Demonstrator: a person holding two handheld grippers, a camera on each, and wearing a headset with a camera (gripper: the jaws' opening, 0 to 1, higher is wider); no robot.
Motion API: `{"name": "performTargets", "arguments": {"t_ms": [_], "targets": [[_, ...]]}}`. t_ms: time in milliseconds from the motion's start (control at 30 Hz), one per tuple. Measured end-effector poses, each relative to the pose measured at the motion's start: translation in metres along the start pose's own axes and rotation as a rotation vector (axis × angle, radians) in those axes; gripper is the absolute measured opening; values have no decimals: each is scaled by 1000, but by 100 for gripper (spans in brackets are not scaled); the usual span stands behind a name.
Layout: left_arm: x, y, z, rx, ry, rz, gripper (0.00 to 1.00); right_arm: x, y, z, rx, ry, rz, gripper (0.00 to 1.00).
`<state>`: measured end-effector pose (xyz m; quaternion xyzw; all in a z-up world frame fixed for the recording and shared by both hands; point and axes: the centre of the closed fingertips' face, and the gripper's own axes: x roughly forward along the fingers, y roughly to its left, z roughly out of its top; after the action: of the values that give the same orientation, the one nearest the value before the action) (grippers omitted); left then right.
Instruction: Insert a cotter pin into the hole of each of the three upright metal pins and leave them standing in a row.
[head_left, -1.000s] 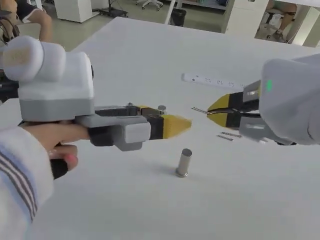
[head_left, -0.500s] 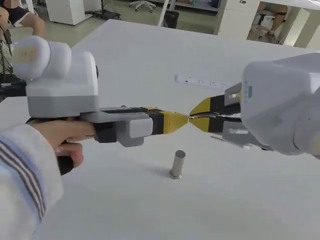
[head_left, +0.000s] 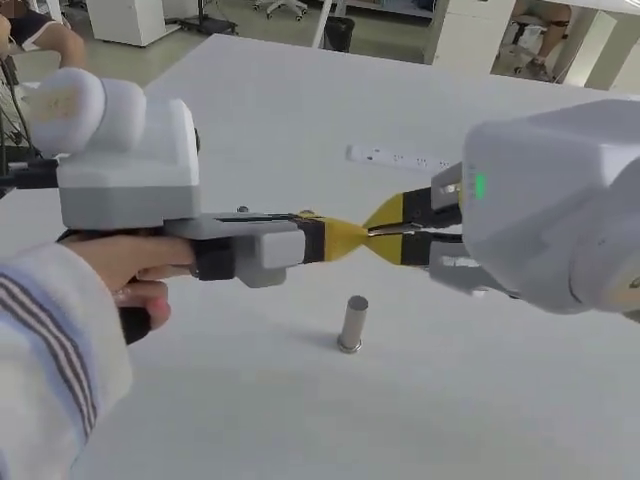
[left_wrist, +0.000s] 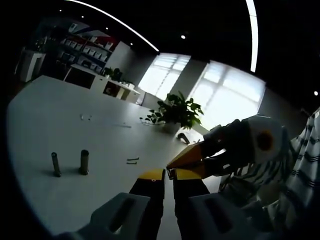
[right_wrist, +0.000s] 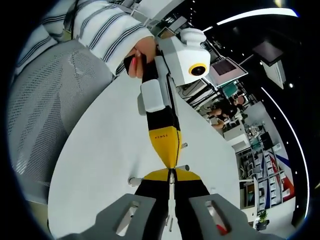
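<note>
Your left tool (head_left: 360, 236) reaches in from the left with its yellow tips pressed together to a point. Your right tool (head_left: 380, 229) comes in from the right and meets it tip to tip above the white tabletop (head_left: 250, 110). In the right gripper view, the right tool's jaws pinch a thin cotter pin (right_wrist: 171, 200) that runs back between them. You cannot tell whether the left tips also grip its front end. One upright metal pin (head_left: 351, 323) stands on the tabletop on the near side of the meeting tips, apart from both tools. In the left gripper view, a slimmer upright pin (left_wrist: 56, 164) and a stouter upright pin (left_wrist: 84, 162) stand side by side, well to the left of the tool. Loose cotter pins (left_wrist: 132, 160) lie between them and the tool. A power strip (head_left: 400, 158) lies on the far side.
</note>
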<state>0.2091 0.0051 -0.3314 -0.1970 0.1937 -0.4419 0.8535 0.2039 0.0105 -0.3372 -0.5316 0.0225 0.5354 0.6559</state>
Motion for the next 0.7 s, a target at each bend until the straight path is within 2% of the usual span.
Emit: {"name": "performTargets", "arguments": {"t_ms": [433,700], "targets": [[-5,1,-5,-18,29,-3,0,1,4,4,2,-9,4,0],[-6,-1,-8,2,46,9,0,1,9,5,14,-32,11,0]]}}
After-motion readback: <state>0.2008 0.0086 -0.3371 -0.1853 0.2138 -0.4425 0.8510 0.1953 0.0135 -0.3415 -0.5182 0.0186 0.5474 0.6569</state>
